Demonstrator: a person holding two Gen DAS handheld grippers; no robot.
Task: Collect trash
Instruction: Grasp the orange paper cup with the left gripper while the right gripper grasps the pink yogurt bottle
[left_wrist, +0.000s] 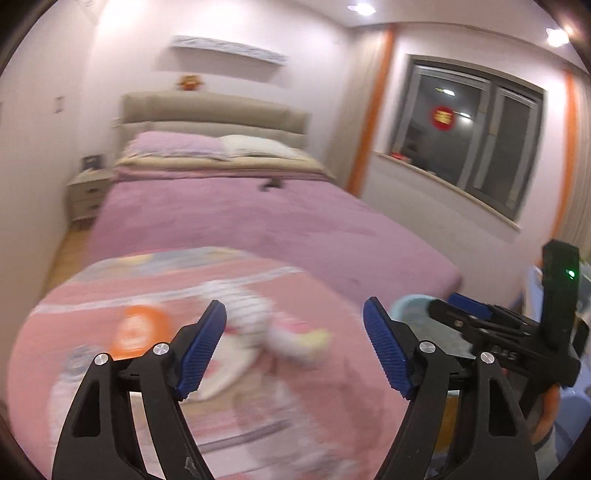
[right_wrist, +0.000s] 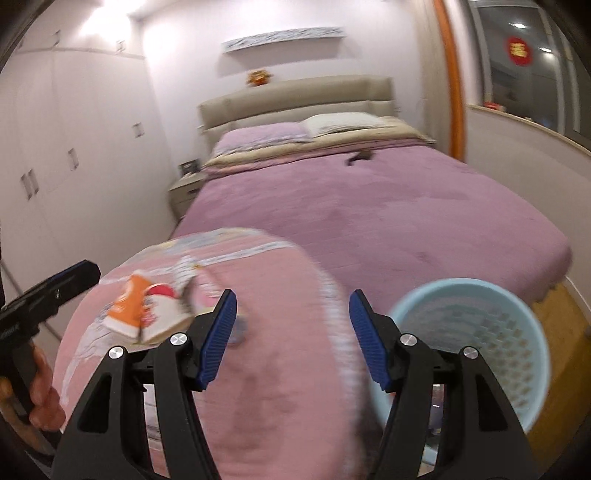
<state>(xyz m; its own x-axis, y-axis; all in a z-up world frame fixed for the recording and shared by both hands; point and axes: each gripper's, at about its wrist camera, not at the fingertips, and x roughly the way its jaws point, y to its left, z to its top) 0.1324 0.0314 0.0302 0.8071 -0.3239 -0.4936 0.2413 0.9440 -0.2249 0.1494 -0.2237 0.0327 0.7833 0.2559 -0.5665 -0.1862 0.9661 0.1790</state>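
Trash: orange-and-white wrappers on the pink cushion, just ahead-left of the right claw.
Claws: right and left claw spread, empty.
Bin: blue basket, right of right claw.
Risk: blurred view; a hasty pinch may snag cushion fabric.

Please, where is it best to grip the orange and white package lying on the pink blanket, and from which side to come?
Grip the orange and white package at its raised near edge, which seems to lift off the pink blanket. Come from above and the near side with the open left gripper. The blur hides its exact shape.
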